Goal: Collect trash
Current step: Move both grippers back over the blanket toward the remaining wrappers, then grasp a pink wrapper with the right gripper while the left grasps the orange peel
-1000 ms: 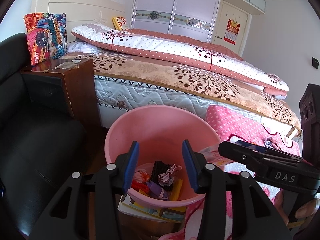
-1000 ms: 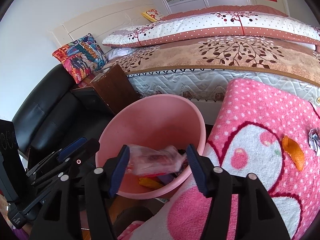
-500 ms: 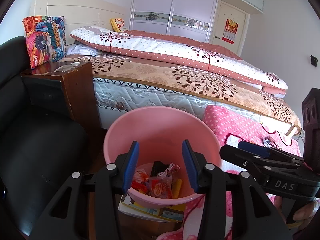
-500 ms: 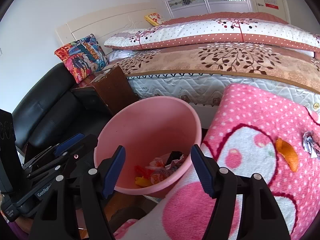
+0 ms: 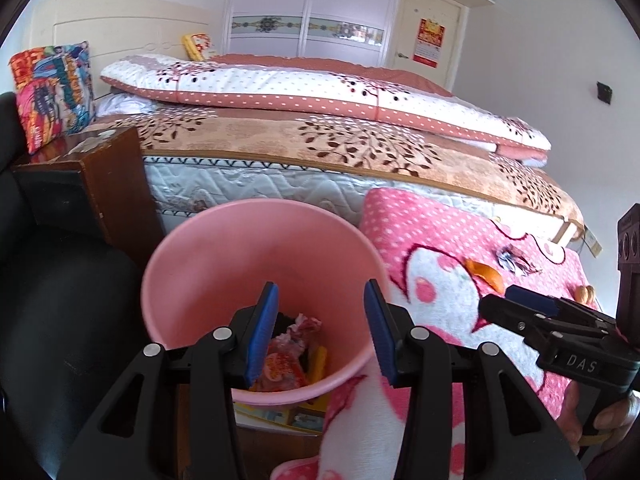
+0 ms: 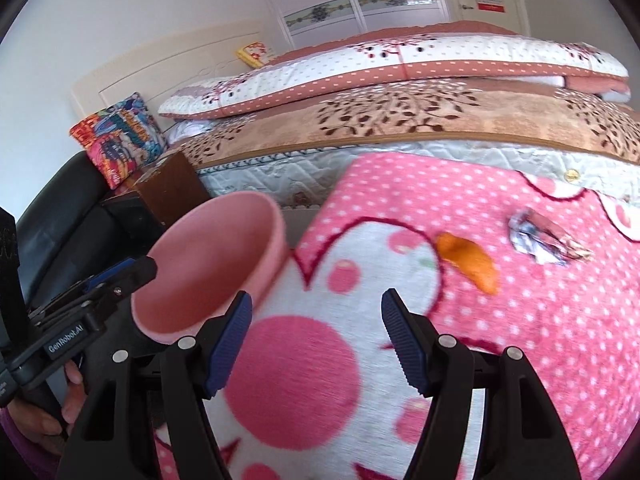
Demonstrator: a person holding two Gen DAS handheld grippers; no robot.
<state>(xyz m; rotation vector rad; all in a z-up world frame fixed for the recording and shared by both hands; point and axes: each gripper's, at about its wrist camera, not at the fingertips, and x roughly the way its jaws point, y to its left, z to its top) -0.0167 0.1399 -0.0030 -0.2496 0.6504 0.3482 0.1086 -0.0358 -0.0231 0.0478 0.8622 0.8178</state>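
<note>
Beside the pink bin's (image 6: 224,264) rim, both grippers' jaws stand apart, empty, above open blanket (image 6: 540,340).

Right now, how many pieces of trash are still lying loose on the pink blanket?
3 visible: an orange peel mid-blanket, a crumpled wrapper just right of it, and a small tan scrap near the blanket's right edge, seen only from the left wrist. The grippers may hide more.
</note>
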